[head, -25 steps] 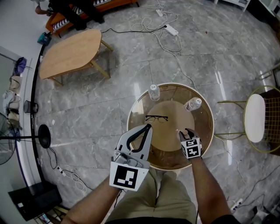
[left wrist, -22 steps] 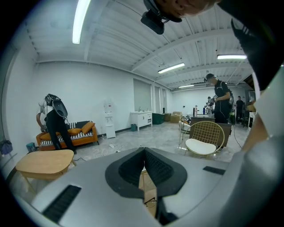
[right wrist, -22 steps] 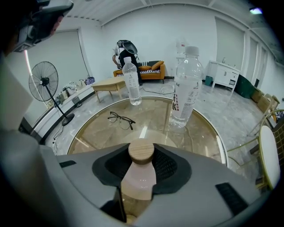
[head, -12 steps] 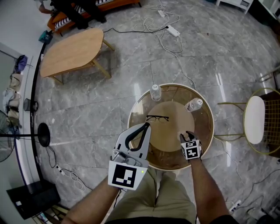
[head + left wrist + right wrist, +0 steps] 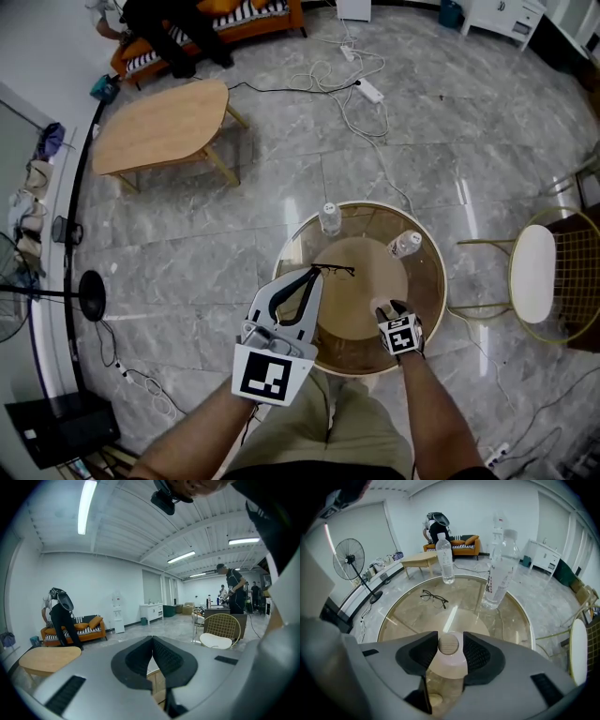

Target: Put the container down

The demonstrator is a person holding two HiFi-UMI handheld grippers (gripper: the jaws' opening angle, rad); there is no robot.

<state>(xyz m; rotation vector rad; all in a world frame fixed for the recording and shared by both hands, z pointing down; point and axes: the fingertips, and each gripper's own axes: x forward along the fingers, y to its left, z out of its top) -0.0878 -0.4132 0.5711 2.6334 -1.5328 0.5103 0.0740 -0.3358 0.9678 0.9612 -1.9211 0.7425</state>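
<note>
The container [image 5: 449, 660], a pale bottle with a round wooden cap, stands upright on the round glass table [image 5: 403, 616] near its front edge. My right gripper [image 5: 449, 649] is around its top. The jaws are opening, and the pads stand just off the cap on either side. In the head view the right gripper [image 5: 384, 307] is at the table's near rim [image 5: 433, 281], and only a pale bit of the container [image 5: 380, 306] shows. My left gripper [image 5: 314, 273] hangs above the table's left side, shut on nothing, its pads [image 5: 164, 660] pressed together.
A pair of glasses [image 5: 333, 271] and two clear water bottles [image 5: 329, 218] [image 5: 405, 245] lie farther back on the table. A wire chair [image 5: 532, 272] stands to the right, a wooden coffee table [image 5: 159, 127] at the far left, and cables [image 5: 361, 70] trail over the floor.
The head view has pulled back and tilted a little. My right gripper stays at the table's near edge and the left gripper still hangs raised.
</note>
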